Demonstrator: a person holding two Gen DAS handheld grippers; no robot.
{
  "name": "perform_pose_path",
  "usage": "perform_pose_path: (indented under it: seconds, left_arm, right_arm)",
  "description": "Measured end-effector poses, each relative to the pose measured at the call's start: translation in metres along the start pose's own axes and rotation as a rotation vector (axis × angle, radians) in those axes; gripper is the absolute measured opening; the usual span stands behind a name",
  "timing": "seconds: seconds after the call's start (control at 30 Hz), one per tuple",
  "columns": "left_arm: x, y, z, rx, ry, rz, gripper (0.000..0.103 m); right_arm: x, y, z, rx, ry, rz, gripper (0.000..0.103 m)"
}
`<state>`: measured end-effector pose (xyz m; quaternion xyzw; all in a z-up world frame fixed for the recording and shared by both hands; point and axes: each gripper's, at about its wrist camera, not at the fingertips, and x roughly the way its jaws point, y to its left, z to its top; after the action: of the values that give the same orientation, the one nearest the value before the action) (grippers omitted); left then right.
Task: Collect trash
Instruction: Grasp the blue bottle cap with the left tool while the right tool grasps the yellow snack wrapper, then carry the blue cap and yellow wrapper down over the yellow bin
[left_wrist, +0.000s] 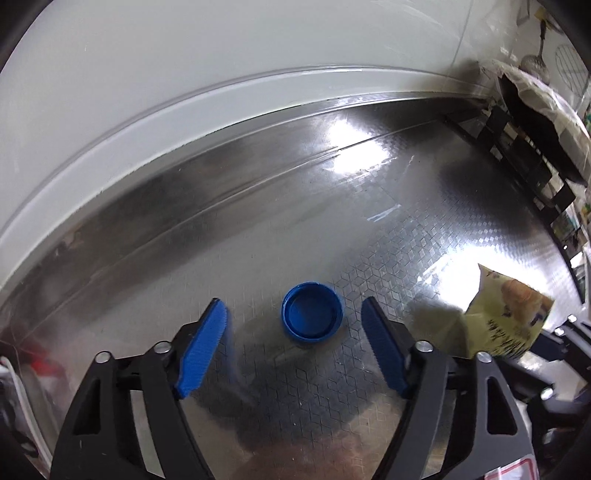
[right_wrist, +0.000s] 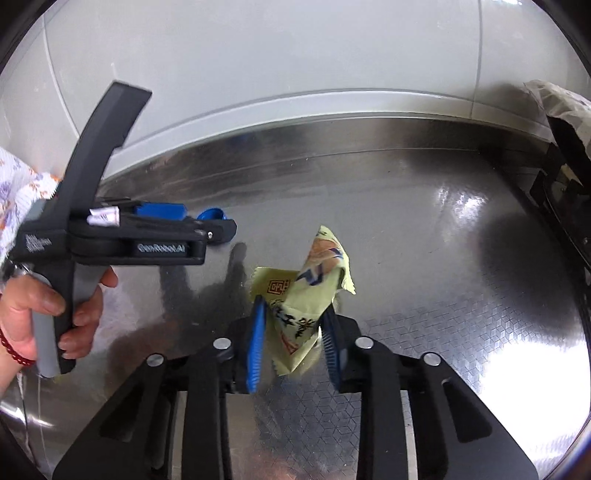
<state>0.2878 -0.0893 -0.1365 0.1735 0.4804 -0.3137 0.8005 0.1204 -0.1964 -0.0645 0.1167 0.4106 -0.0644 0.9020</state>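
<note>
1. Trash here is two pieces on the steel counter (left_wrist: 369, 206): a blue bottle cap (left_wrist: 312, 314) and a yellow snack wrapper (right_wrist: 303, 306).
2. The cap lies open side up just ahead of the left gripper (left_wrist: 295, 314), between its two blue pads (left_wrist: 205, 350) and touching neither; the jaws stand spread.
3. The wrapper sits crumpled between the pads of the right gripper (right_wrist: 293, 332), which are drawn in close and pinch its lower part, while the upper part sticks out beyond the tips.
4. For the cap, my judgement is to lower the left tips until they straddle the rim, keep it centred, then squeeze squarely across its width so it does not skid on the smooth metal.
5. For the wrapper, hold the squeeze firm and lift straight off the counter; thin film may slip if the grip loosens.
6. The person's hand (right_wrist: 44, 317) holds the left tool off to the right gripper's left.
</note>
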Motion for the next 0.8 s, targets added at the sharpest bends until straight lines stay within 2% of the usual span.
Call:
perform_pose_path:
  seconds: [0.07,0.1,0.13,0.17,0.2,0.3,0.57,0.8]
  left_arm:
    - [0.001,-0.004,0.001,0.018,-0.005,0.024,0.059]
    - [0.000,-0.002,0.000,0.022,-0.007,0.029,0.051]
    - [-0.002,0.000,0.000,0.023,-0.010,0.034,0.037]
    - [-0.003,0.001,0.000,0.019,-0.008,0.034,0.031]
    - [-0.004,0.005,0.001,0.003,-0.004,0.015,0.031]
    - [-0.007,0.007,0.001,-0.012,-0.009,0.019,0.031]
    - [-0.026,-0.002,-0.011,-0.024,-0.034,0.002,0.031]
    - [-0.045,-0.015,-0.026,-0.028,-0.048,-0.006,0.031]
  right_arm:
    - [-0.002,-0.001,0.001,0.011,-0.002,0.007,0.023]
    - [-0.003,-0.001,0.001,0.019,-0.001,0.013,0.020]
    - [-0.004,-0.003,0.000,0.032,0.000,0.023,0.018]
    - [-0.006,-0.005,-0.001,0.042,-0.001,0.028,0.014]
    - [-0.007,-0.006,-0.001,0.049,-0.004,0.031,0.008]
    - [-0.012,-0.008,-0.002,0.065,-0.014,0.040,0.007]
    - [-0.030,-0.009,-0.001,0.064,-0.038,0.038,0.006]
    - [-0.052,-0.005,-0.013,0.067,-0.051,0.039,0.006]
